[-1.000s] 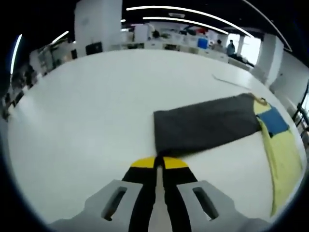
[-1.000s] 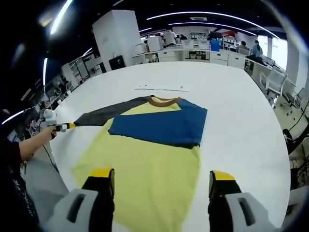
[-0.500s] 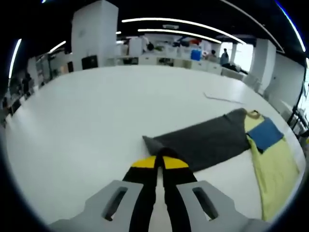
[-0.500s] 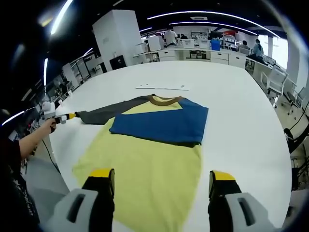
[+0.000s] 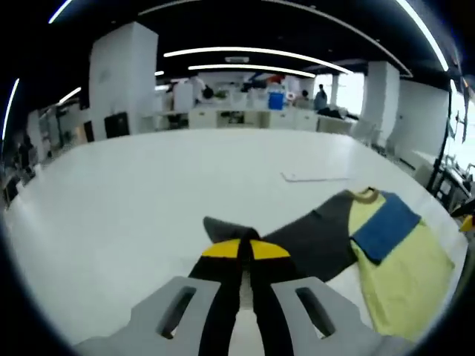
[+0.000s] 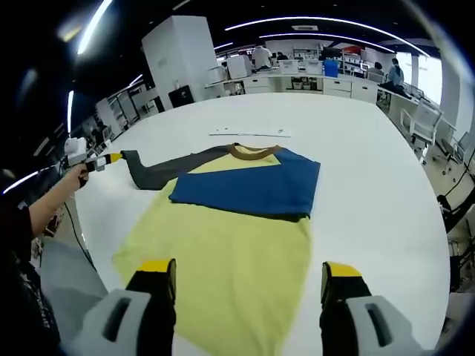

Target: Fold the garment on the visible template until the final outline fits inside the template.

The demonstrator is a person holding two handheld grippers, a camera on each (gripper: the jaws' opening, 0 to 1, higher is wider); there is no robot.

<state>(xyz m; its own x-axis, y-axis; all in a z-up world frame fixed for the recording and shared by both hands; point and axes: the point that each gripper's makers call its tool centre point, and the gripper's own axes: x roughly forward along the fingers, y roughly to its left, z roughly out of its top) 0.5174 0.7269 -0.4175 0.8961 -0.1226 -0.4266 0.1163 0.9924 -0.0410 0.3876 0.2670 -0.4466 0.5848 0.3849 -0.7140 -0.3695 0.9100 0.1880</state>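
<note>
Your left gripper has its yellow-tipped jaws pressed together on the end of the dark grey sleeve, and the cloth rises off the white table to meet them. In the left gripper view the sleeve runs from the jaw tips toward 2 o'clock, where it joins the garment: a pale yellow body with a blue sleeve folded across it and a brown collar at its upper edge. A thin white strip lies flat on the table just beyond the collar, at about 1 o'clock from your jaws.

Your right gripper hangs with its jaws wide apart and nothing between them, low over the near hem of the garment. In the right gripper view the yellow body spreads flat from 6 o'clock up to the centre, with the blue sleeve lying across the chest and the brown collar at 12 o'clock. The dark grey sleeve stretches toward 10 o'clock, its end bent upward and held off the table by your left gripper, which you grip in your left hand. The white strip sits just past the collar, apart from the cloth. The white table is bare to the right of the garment.
</note>
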